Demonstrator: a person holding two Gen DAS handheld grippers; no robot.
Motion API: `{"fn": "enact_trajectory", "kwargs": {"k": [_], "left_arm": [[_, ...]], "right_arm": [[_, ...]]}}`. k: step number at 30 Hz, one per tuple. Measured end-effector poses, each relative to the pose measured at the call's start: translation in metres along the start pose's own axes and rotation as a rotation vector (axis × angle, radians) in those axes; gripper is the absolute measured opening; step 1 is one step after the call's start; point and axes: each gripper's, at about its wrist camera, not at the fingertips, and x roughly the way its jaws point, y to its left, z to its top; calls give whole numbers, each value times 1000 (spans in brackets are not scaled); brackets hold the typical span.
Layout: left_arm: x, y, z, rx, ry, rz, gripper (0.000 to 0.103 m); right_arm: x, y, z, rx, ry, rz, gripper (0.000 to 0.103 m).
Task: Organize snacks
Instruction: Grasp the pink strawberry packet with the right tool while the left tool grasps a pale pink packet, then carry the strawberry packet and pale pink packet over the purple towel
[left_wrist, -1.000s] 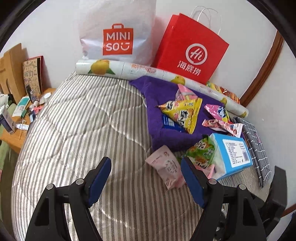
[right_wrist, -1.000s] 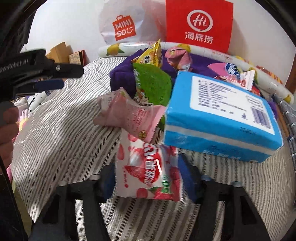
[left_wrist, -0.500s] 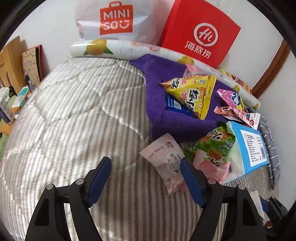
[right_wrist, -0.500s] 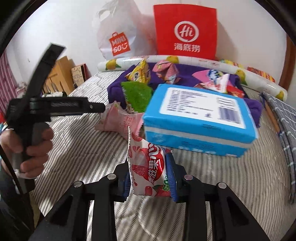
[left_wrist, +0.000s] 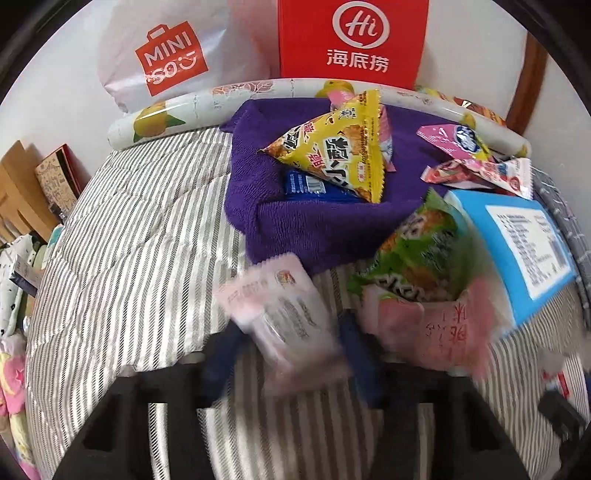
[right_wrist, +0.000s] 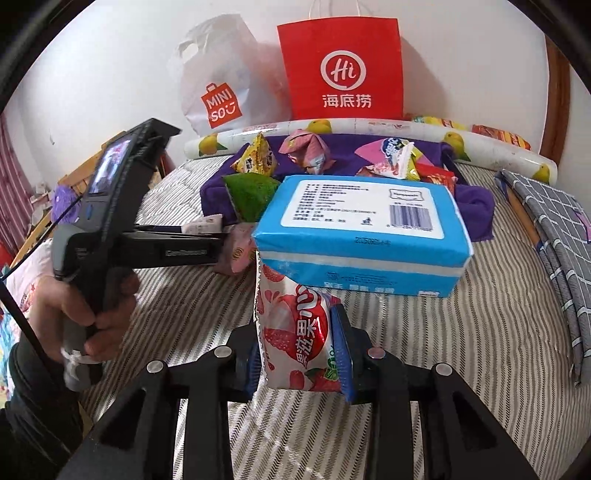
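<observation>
In the left wrist view a pale pink snack packet lies blurred between the blue pads of my left gripper, whose jaws are closing and touch it on both sides. A green packet and another pink one lean on a blue tissue pack just right of it. My right gripper is shut on a strawberry-print packet, held upright above the bed in front of the tissue pack. A purple towel behind carries a yellow packet and several more snacks.
A striped bed cover lies under everything. At the wall stand a red paper bag, a white Miniso bag and a rolled lemon-print mat. A grey checked cloth lies at the right, with bedside clutter at the left.
My left gripper moved forward and down over the pale pink packet and its wide jaws came in on it. My right gripper shut on the strawberry packet and lifted it back from the pile.
</observation>
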Motion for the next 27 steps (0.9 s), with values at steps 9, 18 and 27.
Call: {"fn": "enact_trajectory", "kwargs": {"k": [9, 18, 27], "left_arm": [[-7, 13, -15, -4, -39, -25, 46], [-9, 16, -17, -45, -61, -42, 41], [-33, 16, -24, -87, -79, -97, 39]], "right_arm": [[-8, -16, -2, 49, -19, -23, 33], [-2, -29, -9, 87, 8, -60, 33], [-9, -33, -11, 114, 17, -93, 33]]}}
